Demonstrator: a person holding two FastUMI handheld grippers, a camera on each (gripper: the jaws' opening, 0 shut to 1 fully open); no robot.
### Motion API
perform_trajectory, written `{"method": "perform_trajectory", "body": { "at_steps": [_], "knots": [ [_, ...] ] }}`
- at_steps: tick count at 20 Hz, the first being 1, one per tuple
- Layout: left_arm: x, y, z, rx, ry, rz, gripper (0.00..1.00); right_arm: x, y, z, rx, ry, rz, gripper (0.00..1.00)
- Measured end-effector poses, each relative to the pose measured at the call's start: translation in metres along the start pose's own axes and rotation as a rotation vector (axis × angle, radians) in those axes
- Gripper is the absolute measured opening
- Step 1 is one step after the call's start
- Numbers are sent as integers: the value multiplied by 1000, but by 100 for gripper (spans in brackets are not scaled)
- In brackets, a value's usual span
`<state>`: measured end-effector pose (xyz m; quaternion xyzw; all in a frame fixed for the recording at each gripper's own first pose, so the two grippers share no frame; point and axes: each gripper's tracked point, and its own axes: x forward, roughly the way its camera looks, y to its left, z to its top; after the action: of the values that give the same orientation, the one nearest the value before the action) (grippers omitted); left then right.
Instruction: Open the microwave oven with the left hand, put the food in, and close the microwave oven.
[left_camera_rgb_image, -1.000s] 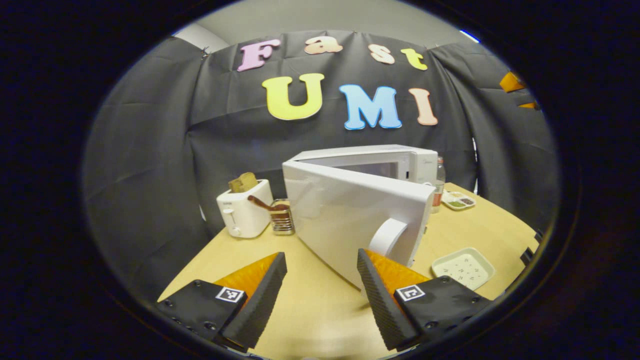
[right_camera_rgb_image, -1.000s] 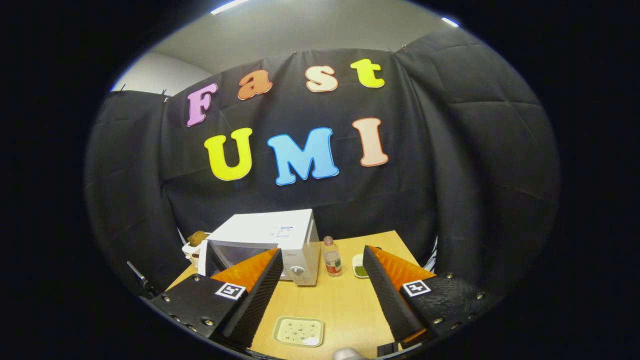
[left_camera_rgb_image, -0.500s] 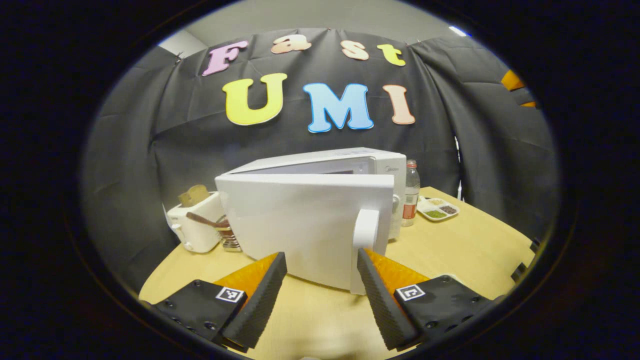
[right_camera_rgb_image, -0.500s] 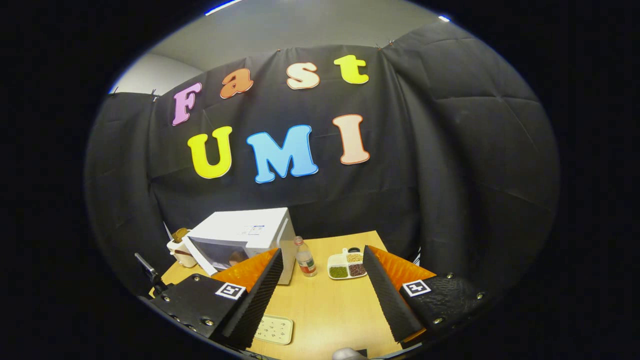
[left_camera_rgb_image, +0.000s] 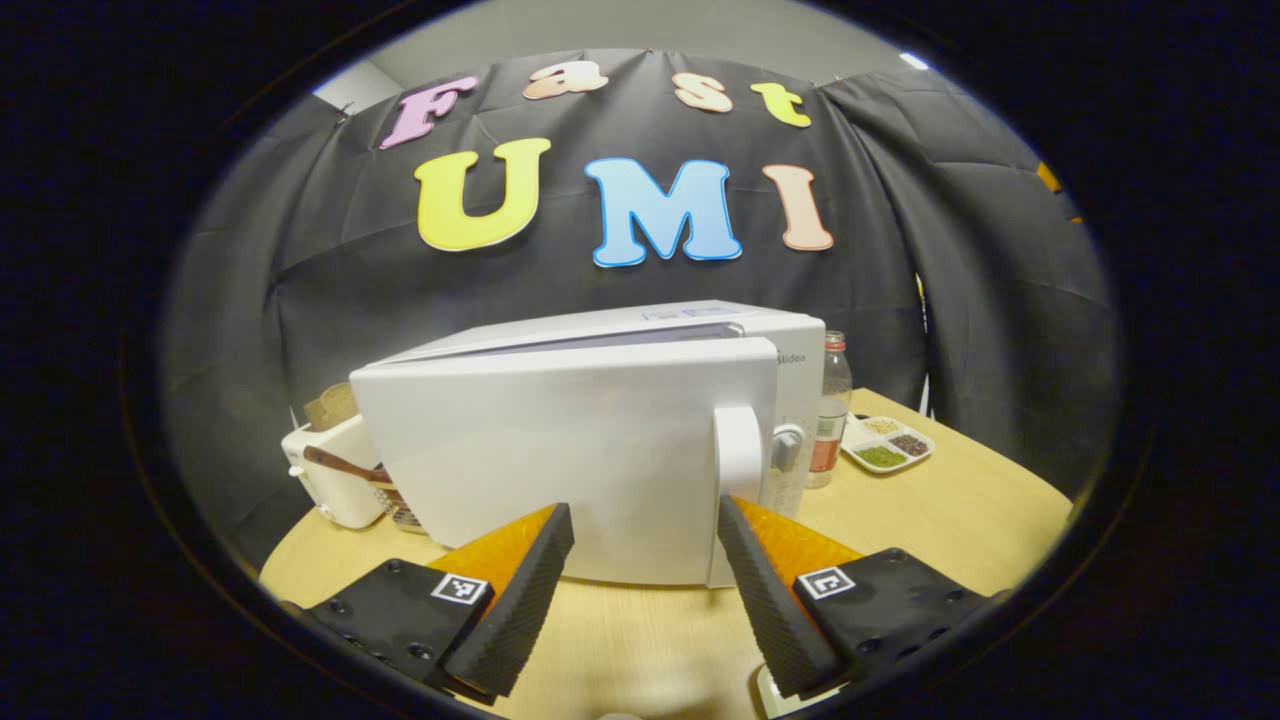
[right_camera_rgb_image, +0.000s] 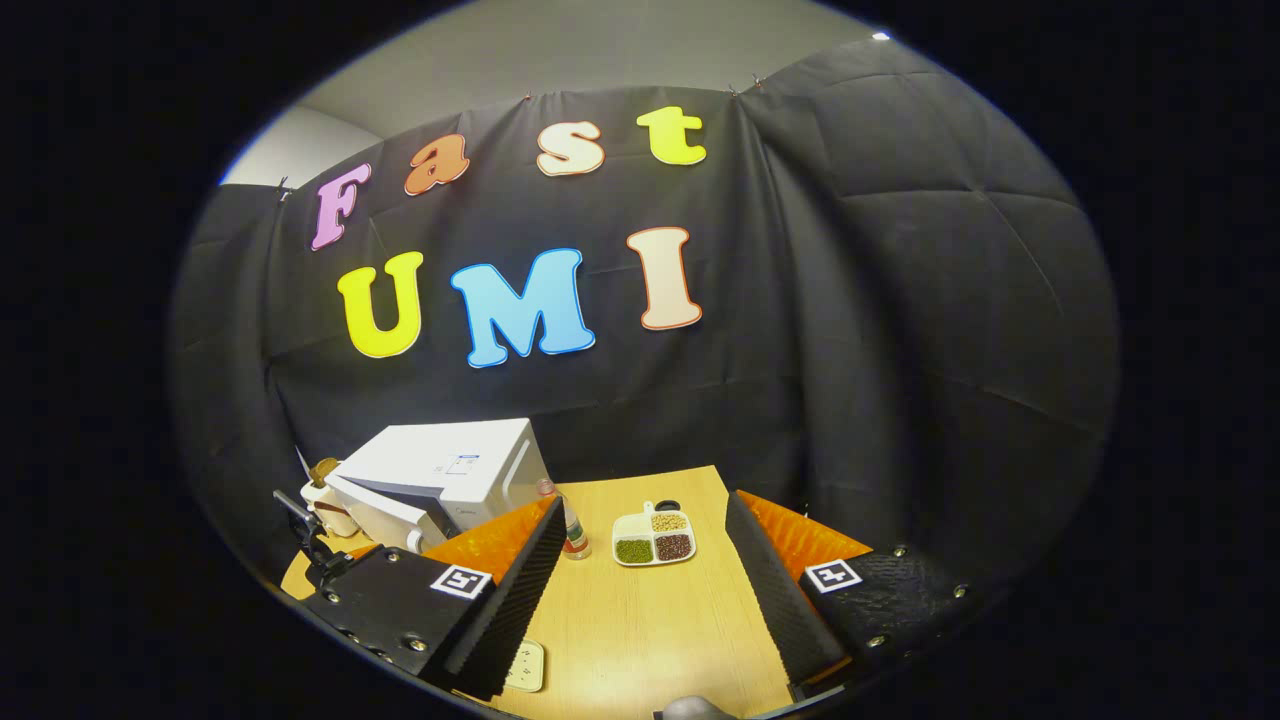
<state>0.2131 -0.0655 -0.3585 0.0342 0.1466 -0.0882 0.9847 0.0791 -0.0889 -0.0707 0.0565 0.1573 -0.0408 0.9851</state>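
Note:
The white microwave (left_camera_rgb_image: 640, 330) stands on the wooden table (left_camera_rgb_image: 960, 510) in the left gripper view. Its door (left_camera_rgb_image: 560, 450) is swung nearly shut, with a narrow gap still showing along the top. My left gripper (left_camera_rgb_image: 642, 508) is open right in front of the door, its right finger just below the door handle (left_camera_rgb_image: 738, 455) and nothing between the fingers. In the right gripper view the microwave (right_camera_rgb_image: 440, 465) sits far left, its door slightly ajar. My right gripper (right_camera_rgb_image: 645, 502) hangs open and empty above the table (right_camera_rgb_image: 640, 630). The inside of the oven is hidden.
A white toaster (left_camera_rgb_image: 322, 480) with bread and a small rack stand left of the microwave. A bottle (left_camera_rgb_image: 830, 410) and a divided dish of beans (left_camera_rgb_image: 885, 445) stand to its right, the dish (right_camera_rgb_image: 653, 538) also in the right gripper view. A pale patterned plate (right_camera_rgb_image: 525, 665) lies near the front.
The microwave door has swung from wide open to almost shut, with my left gripper following close behind it. The right gripper's view has swung to the right, away from the microwave.

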Motion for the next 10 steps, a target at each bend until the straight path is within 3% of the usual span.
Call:
{"method": "perform_trajectory", "body": {
  "at_steps": [7,8,10],
  "knots": [
    [40,-5,15,-27,-21,6,100,4,2,-3,-25,14,-8,98],
    [43,-6,16,-40,-14,-6,94,6,2,-3,-24,18,-9,98],
    [43,-10,15,-36,-20,-10,100,6,1,-5,-9,21,-10,98]
  ]
}}
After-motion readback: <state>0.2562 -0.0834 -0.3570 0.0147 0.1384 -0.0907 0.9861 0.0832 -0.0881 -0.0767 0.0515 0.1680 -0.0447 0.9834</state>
